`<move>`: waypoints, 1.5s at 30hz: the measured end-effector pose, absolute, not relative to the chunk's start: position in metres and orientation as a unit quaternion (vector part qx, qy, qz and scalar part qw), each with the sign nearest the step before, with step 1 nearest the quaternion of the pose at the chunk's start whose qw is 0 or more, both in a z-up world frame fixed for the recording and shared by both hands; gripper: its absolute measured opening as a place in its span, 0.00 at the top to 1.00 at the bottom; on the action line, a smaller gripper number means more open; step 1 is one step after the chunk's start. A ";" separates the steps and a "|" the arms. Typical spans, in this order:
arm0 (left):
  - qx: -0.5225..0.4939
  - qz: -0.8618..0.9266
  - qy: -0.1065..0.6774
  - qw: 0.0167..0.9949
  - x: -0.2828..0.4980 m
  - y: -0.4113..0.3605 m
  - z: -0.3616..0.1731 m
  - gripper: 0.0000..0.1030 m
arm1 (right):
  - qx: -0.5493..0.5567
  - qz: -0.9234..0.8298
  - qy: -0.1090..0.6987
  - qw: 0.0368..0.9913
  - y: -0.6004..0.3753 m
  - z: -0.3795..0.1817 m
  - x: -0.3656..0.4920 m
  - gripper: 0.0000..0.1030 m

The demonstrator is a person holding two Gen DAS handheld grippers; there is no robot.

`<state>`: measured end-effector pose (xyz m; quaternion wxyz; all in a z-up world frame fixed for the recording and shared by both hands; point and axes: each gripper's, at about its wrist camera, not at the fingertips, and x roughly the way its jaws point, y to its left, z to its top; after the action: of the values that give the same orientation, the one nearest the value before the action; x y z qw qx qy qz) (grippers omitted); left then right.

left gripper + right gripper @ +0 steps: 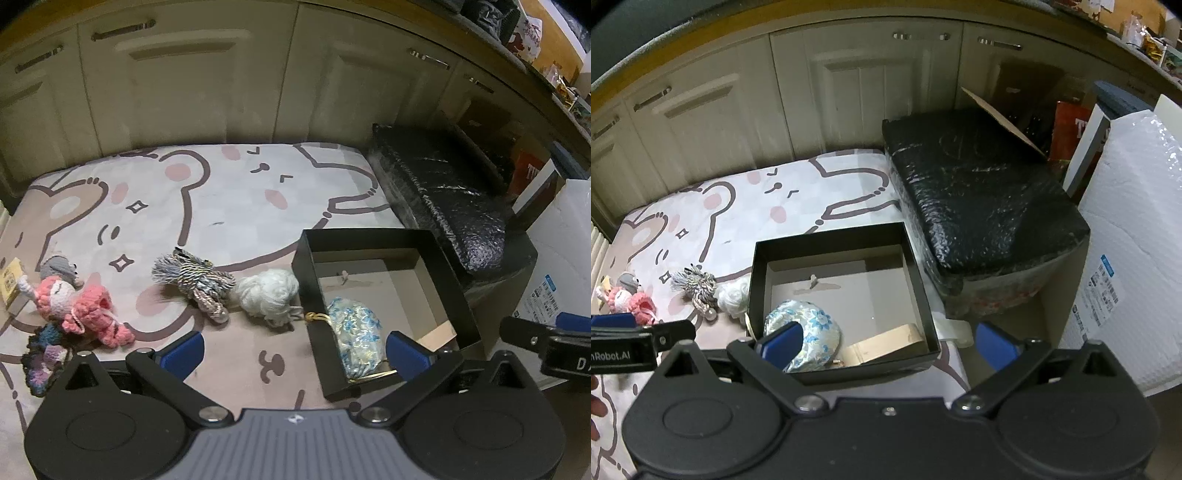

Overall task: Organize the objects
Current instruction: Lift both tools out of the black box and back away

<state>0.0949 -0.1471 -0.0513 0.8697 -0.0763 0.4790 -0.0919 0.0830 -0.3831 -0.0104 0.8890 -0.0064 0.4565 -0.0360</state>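
Note:
An open black box (456, 284) (919, 280) sits on the cartoon-print mat (221, 199) (713, 218). A blue-flowered fabric pouch (356, 336) (816, 325) lies in the box's near left corner. Left of the box lie a white yarn ball (267, 291) (733, 293), a grey striped tassel toy (199, 280) (698, 284) and a pink crochet doll (81, 306) (631, 301). My left gripper (295, 350) is open and empty over the mat and the box's near edge. My right gripper (886, 343) is open and empty above the box's near wall.
A black bubble-wrapped package (443, 192) (979, 192) sits right of the mat. A white padded parcel (1134, 240) stands at the far right. Cream cabinet doors (184, 81) (849, 92) back the scene. A purple crochet piece (44, 358) and a small carton (11, 284) lie at the mat's left.

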 end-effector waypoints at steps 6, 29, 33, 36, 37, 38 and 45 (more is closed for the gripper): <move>-0.070 -0.080 0.472 0.875 0.091 -0.140 -0.049 0.00 | -0.008 -0.037 0.449 0.893 -0.382 -0.008 0.077 0.00; -0.056 -0.039 0.448 0.891 0.079 -0.107 -0.043 0.00 | -0.006 -0.041 0.431 0.901 -0.369 -0.013 0.077 0.00; -0.047 -0.021 0.444 0.894 0.078 -0.094 -0.042 0.00 | -0.017 -0.038 0.431 0.902 -0.355 -0.015 0.082 0.00; -0.046 -0.010 0.442 0.896 0.076 -0.082 -0.042 0.00 | -0.017 -0.030 0.431 0.902 -0.344 -0.017 0.086 0.00; -0.047 -0.006 0.442 0.896 0.076 -0.077 -0.042 0.00 | -0.017 -0.027 0.431 0.902 -0.340 -0.018 0.088 0.00; -0.049 -0.003 0.442 0.896 0.075 -0.073 -0.043 0.00 | -0.017 -0.024 0.431 0.902 -0.336 -0.018 0.089 0.00; -0.061 0.026 0.441 0.895 0.071 -0.040 -0.045 0.00 | -0.023 0.000 0.430 0.903 -0.305 -0.021 0.098 0.00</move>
<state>0.0707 -0.0395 -0.0449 0.8951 -0.0612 0.4408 0.0263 0.0981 -0.3049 -0.0207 0.9026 -0.0231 0.4298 0.0004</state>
